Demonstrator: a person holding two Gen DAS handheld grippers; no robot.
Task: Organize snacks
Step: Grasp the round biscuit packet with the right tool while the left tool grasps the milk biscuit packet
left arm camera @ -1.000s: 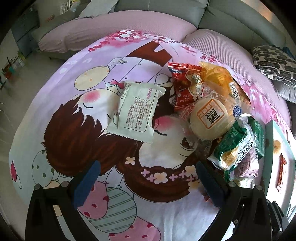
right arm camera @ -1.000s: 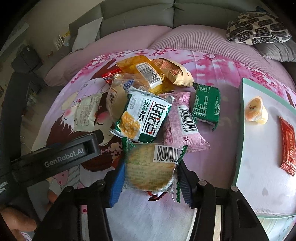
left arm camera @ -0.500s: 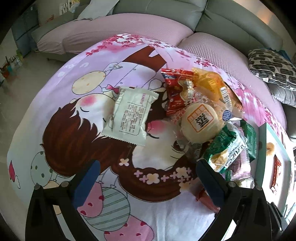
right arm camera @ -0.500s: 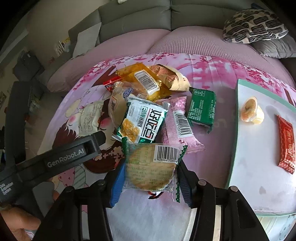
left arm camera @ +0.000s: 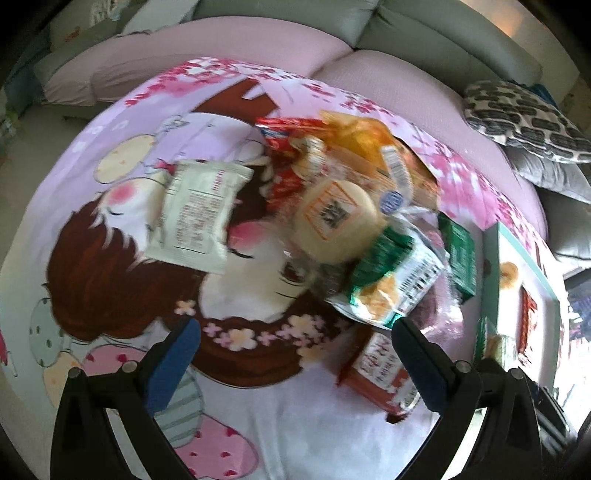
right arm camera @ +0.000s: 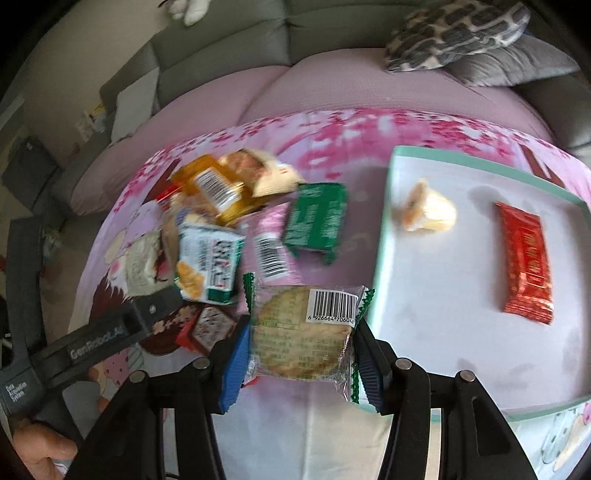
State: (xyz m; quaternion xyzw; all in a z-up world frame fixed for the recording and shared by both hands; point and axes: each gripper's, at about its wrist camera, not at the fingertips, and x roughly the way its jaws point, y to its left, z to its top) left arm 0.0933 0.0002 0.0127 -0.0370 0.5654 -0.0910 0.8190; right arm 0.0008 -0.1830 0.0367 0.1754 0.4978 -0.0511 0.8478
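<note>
My right gripper [right arm camera: 301, 363] is shut on a clear-wrapped round cracker packet [right arm camera: 303, 332] with green edges and a barcode, held above the cloth at the left rim of the mint-edged white tray [right arm camera: 380, 236]. The tray holds a jelly cup [right arm camera: 428, 208] and a red bar [right arm camera: 526, 258]. My left gripper [left arm camera: 295, 369] is open and empty above the cartoon cloth. Ahead of it lies the snack pile: a round bun pack [left arm camera: 334, 219], a green-white packet [left arm camera: 391, 286], a white packet [left arm camera: 199, 218] and a red-white packet [left arm camera: 380, 369].
A dark green packet [right arm camera: 317, 221], a pink barcoded packet [right arm camera: 271, 245] and an orange packet [right arm camera: 214, 188] lie on the cloth left of the tray. The grey sofa and a patterned cushion [right arm camera: 454, 31] are behind. The left gripper's body [right arm camera: 92, 343] crosses the right wrist view's lower left.
My right gripper has carried the cracker packet up and right to the tray's edge. A red-white packet that lay under it now shows. My left gripper has drifted slightly and stays open.
</note>
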